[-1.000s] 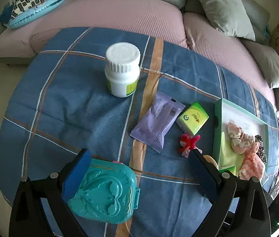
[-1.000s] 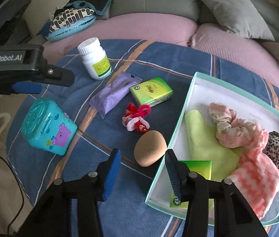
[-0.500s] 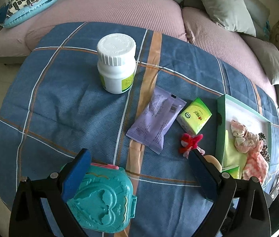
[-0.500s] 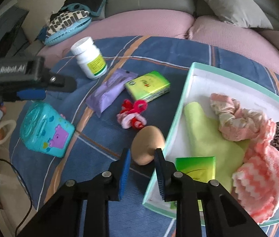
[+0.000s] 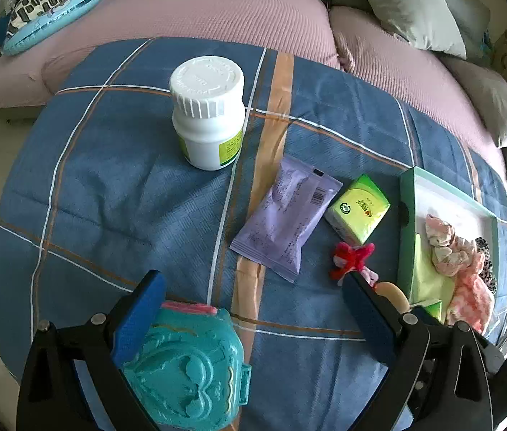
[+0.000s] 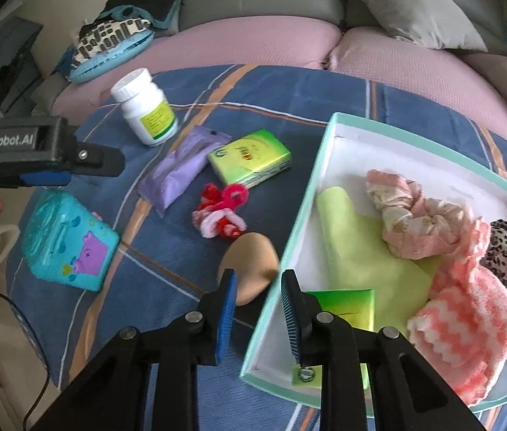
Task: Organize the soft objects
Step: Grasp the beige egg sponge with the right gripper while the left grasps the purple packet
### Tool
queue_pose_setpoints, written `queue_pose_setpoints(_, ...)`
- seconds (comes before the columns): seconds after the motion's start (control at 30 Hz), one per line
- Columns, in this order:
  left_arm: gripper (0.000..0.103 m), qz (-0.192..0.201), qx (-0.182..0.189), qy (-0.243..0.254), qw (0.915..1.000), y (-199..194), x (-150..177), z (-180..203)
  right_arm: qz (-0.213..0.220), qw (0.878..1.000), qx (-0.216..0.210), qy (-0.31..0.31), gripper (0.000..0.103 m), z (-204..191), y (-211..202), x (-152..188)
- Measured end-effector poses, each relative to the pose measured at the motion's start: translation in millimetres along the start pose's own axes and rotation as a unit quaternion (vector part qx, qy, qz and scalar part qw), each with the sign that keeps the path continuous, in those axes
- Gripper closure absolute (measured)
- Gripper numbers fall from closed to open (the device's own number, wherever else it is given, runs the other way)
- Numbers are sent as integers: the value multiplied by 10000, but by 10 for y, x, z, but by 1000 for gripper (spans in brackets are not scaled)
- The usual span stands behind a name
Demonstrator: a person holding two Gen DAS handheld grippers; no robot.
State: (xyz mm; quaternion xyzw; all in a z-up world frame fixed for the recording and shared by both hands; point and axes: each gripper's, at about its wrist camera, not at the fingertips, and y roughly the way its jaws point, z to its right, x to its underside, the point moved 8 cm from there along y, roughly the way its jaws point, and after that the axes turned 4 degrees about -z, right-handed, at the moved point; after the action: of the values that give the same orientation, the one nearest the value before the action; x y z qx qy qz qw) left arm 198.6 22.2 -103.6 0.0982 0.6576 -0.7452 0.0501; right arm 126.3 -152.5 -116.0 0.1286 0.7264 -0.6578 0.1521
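Hanging over the beige sponge (image 6: 248,269), the right claw (image 6: 257,287) has narrowed its jaws to a slim gap; the sponge's near edge sits between the tips, but whether the pads press it cannot be told. Gripping that shallowly, the rounded sponge could squirt out, or the right finger could catch the rim of the tray (image 6: 303,194) just beside it. The left claw (image 5: 250,291) hangs wide open above the teal case (image 5: 185,366).
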Motion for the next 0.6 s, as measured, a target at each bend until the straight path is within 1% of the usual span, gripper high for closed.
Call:
queue_pose_setpoints(0.07, 5, -46, -38, 36, 10000, 22, -27, 12, -21, 10000, -8, 64, 76, 29, 8, -8)
queue_pose_setpoints(0.17, 5, -167, -127, 167, 9996, 68, -90, 64, 17, 10000, 7, -22, 76, 7, -7, -46)
queue_pose_setpoints(0.27, 5, -293, -273, 339, 9986, 120, -169, 131, 76, 9997, 3, -221, 75, -49, -41, -113)
queue_pose_setpoints(0.33, 5, -384, -368, 444, 9976, 168, -213, 173, 53, 9992, -22, -386, 74, -89, -45, -150)
queue_pose_setpoints(0.43, 5, -611, -413, 488, 9961, 285, -251, 206, -53, 9980, -95, -627, 73, -145, -13, -192)
queue_pose_setpoints(0.47, 5, -682, -416, 509, 9955, 323, -259, 216, -81, 9972, -77, -741, 66, -163, -1, -200)
queue_pose_setpoints(0.5, 5, -735, -413, 536, 9950, 353, -265, 227, -116, 9961, -60, -875, 56, -191, 18, -207)
queue_pose_setpoints(0.57, 5, -859, -411, 569, 9938, 426, -278, 240, -154, 9941, -92, -1070, 50, -243, 35, -216)
queue_pose_setpoints(0.6, 5, -897, -424, 571, 9934, 458, -287, 240, -190, 9931, -156, -1145, 50, -270, 47, -219)
